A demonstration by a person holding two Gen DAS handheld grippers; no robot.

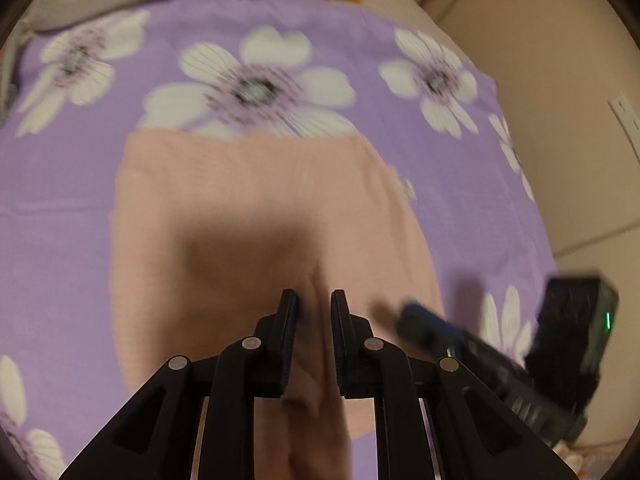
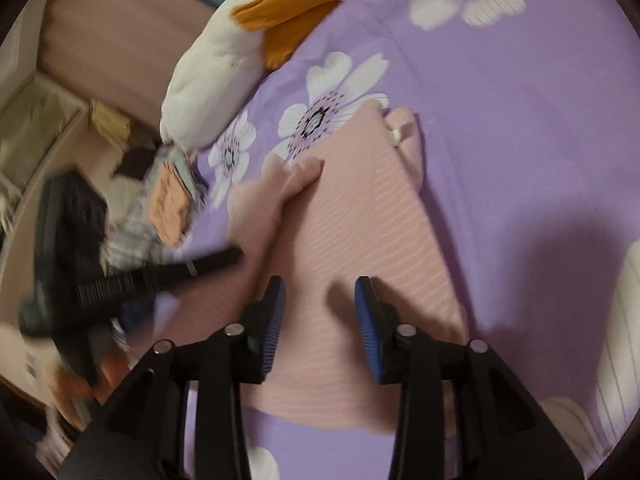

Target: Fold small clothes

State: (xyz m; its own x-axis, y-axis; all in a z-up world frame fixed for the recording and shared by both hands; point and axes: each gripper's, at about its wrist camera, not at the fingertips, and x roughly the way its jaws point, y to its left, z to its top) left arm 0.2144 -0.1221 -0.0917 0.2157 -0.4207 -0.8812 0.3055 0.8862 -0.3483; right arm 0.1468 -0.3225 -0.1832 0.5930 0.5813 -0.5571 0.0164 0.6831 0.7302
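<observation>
Left gripper (image 1: 314, 300): black fingers, pretty narrow gap, and we've got a soft ridge of the pink garment (image 1: 256, 208) pinched up between them, so it's clamped on cloth.
Right gripper (image 2: 320, 292): blue ribbed pads (image 2: 370, 312) spread well apart, nothing between them, just hovering over the flat fabric.
Pink garment: thin, finely ribbed knit with faint pale stripes, lying mostly flat on the bed, near edge rounded, far corners bunched and folded over in our right wrist view.
Bedsheet (image 1: 60, 200): smooth purple cotton-looking stuff, big white flowers with dark centers.
Plush toy (image 2: 216, 80): fuzzy white body with orange parts, at the sheet's far edge.
Blur: both views are kinda smeared, so fine detail is iffy.
</observation>
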